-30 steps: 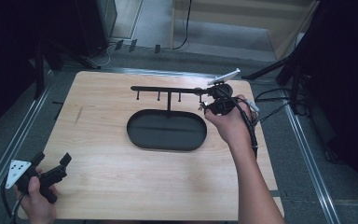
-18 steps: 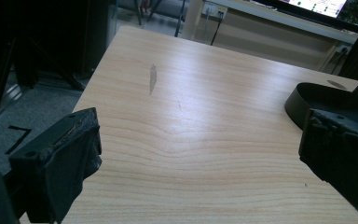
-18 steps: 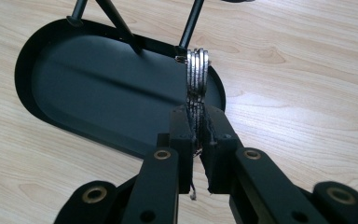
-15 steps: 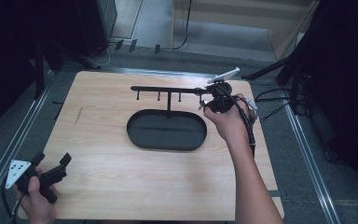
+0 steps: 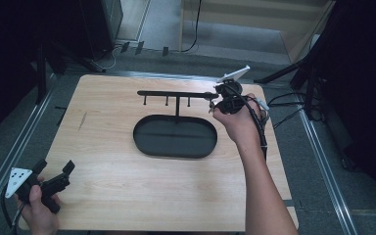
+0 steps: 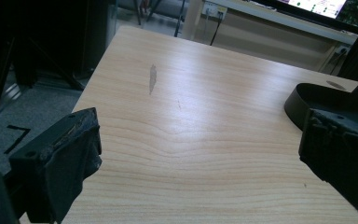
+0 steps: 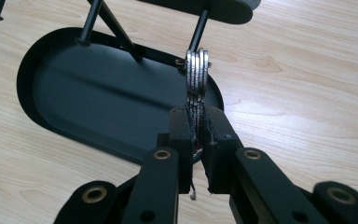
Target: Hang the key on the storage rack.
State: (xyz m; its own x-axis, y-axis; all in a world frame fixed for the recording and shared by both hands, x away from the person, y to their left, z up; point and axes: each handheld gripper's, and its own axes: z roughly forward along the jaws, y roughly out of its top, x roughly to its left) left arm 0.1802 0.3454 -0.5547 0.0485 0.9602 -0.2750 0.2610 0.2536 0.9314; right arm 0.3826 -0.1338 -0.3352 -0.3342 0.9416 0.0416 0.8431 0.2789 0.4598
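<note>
Wooden bench (image 5: pixel 127 186) seen from above w/ a black oval tray (image 5: pixel 147 142) at center & a black hook rack (image 5: pixel 176 93) rising from it. Right gripper (image 7: pixel 198 135) is clamped on a stack of silver rings (image 7: pixel 197 70), held upright just beside a peg at the rack's right end. Left gripper (image 6: pixel 191 154) rests at the bench's near-left corner, jaws wide apart, nothing between them.

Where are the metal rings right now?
The metal rings are pinched between the right gripper jaws, held at a peg at the right end of the black stand, above the oval tray on the table's far right side.
</note>
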